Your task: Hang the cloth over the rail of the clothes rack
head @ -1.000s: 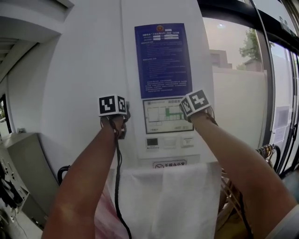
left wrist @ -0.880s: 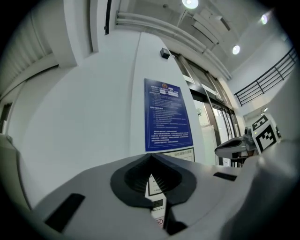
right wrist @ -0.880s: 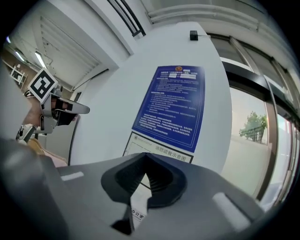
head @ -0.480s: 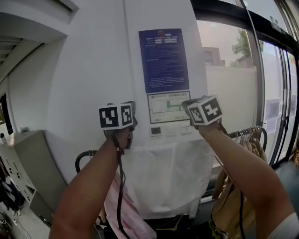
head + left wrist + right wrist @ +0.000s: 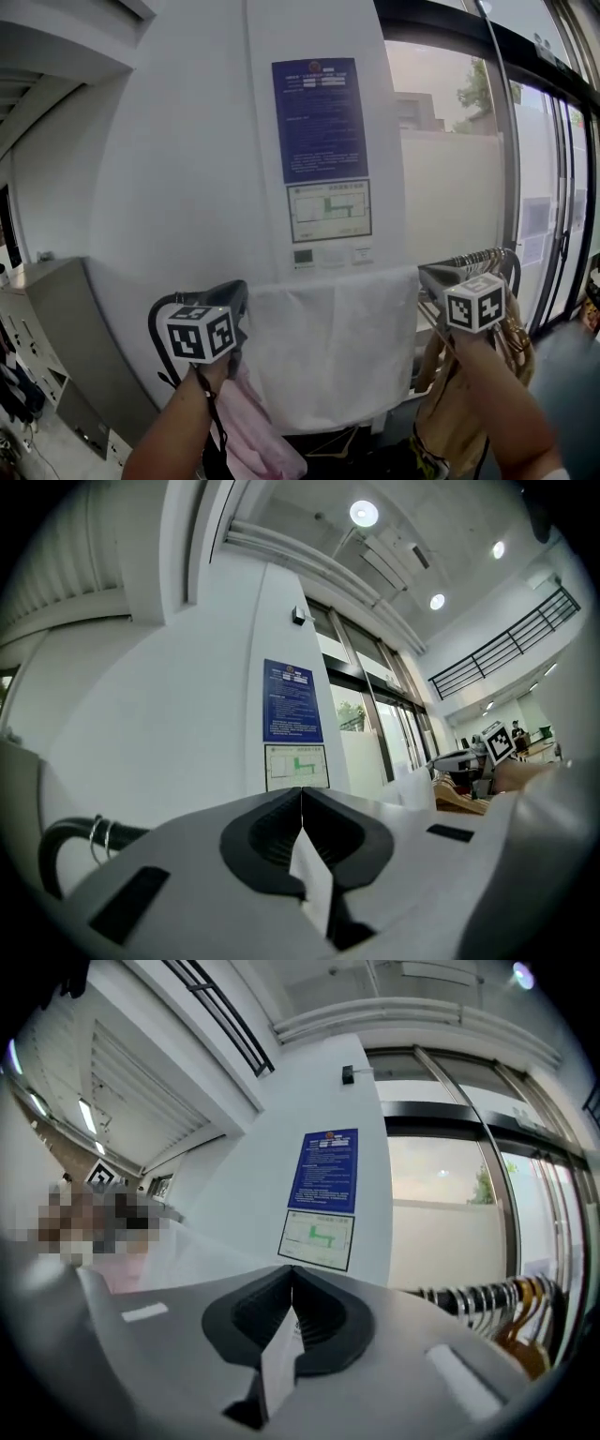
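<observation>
A white wall pillar carries a blue printed notice point(image 5: 319, 117) above a small floor plan. The left gripper point(image 5: 236, 298) has its jaws pressed together on a corner of the thin white cloth point(image 5: 328, 347). The right gripper point(image 5: 429, 276) is likewise clamped on the opposite corner. The cloth's top edge stretches between them, and the sheet hangs flat below. The black metal rack rail point(image 5: 156, 323) curves just beside the left gripper. Wooden hangers point(image 5: 514, 323) crowd its right end, and a pink garment point(image 5: 248, 431) hangs near its left end.
</observation>
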Motion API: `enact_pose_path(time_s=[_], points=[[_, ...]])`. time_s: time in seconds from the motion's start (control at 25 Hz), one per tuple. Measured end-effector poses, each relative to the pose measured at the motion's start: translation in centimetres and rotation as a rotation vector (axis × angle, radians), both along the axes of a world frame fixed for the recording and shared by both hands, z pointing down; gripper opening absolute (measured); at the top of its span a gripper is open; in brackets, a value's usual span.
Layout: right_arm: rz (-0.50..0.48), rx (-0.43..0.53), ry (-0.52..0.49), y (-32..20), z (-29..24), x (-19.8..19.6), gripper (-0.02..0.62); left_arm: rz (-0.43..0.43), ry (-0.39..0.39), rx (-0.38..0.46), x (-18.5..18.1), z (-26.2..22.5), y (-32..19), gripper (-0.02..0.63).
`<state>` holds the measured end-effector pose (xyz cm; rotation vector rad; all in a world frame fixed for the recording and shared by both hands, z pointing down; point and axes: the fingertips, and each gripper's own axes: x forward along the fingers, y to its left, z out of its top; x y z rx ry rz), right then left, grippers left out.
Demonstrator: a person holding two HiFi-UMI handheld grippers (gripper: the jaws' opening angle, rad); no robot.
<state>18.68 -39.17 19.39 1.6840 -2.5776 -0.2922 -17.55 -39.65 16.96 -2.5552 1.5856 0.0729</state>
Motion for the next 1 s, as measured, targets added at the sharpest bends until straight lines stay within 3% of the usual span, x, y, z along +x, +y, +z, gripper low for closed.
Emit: enact_pose_path(time_s=[0.2,0.28,0.4,0.48,0.68,0.84,1.0], points=[[-0.115,-0.09,-0.075,-1.5,3.5,0.9,0.063,-0.011,0.007,-0.043,-0.6,4.9,-0.1,0.01],[-0.158,-0.105,-0.077,-2.2,3.9,0.6,0.087,-0.015,0.023,-0.059,-0.8,6.1,-0.3,0.074],[-0.208,-0.095,-0.059,-2.6,3.7,-0.2,0.092,-0.02,0.047,-0.063,-0.8,6.8,-0.6,0.097],[-0.206,-0.065,-0.035,-2.2,3.4,-0.5,0.006,-0.012,0.039,-0.054,-0.6,6.8,-0.7,0.097],[-0.146,-0.015,-0.063,-1.4,2.6,0.5,0.004,0.041,0.025,-0.054,-0.4,6.6,-1.3,0.101],[-0.125,-0.013,-0.071,-1.3,2.0,0.4,0.003,0.149,0.026,-0.079,1.1,7.0,-1.7,0.126],[-0.112,-0.027,-0.065,-1.1,2.3,0.2,0.005,0.205,0.081,-0.066,2.2,6.7,-2.6,0.132]])
